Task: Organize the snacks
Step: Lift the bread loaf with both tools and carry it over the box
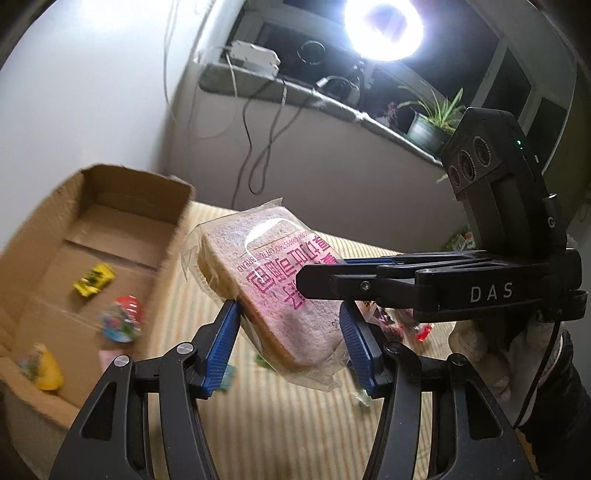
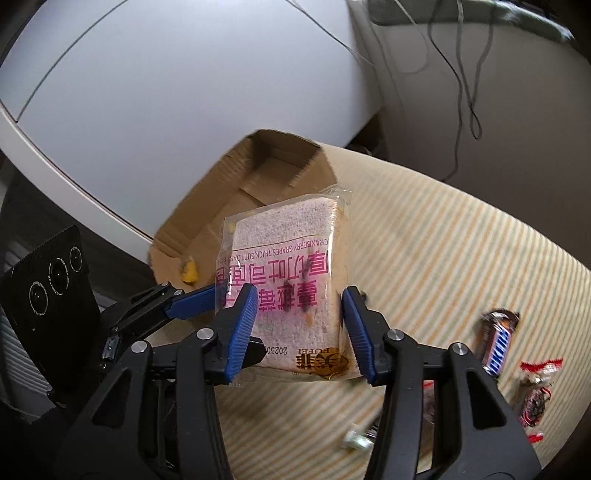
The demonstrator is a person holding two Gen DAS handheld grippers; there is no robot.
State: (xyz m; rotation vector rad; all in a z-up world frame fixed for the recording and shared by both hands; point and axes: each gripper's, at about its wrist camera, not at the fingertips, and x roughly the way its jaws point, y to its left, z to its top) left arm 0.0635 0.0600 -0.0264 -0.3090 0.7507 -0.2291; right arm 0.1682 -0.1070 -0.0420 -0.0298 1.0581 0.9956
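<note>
A clear-wrapped slice of thick toast bread (image 1: 273, 280) with pink print hangs above the striped cloth. Both grippers hold this one packet. My left gripper (image 1: 288, 314) is shut on its near end, blue pads pressing both sides. My right gripper (image 1: 325, 275) comes in from the right and clamps its upper edge. In the right wrist view the bread (image 2: 284, 258) sits between the right gripper's (image 2: 299, 299) pads, and the left gripper (image 2: 192, 301) reaches its left edge. An open cardboard box (image 1: 140, 173) stands to the left, holding a yellow packet (image 1: 94, 280) and other snacks.
The box (image 2: 288, 142) lies beyond the bread in the right wrist view. A chocolate bar (image 2: 496, 343) and a red-and-white packet (image 2: 535, 391) lie on the striped cloth (image 2: 443, 240). A gloved hand (image 1: 491, 354) holds the right gripper. Cables, a plant (image 1: 432, 122) and a ring light (image 1: 384, 27) are behind.
</note>
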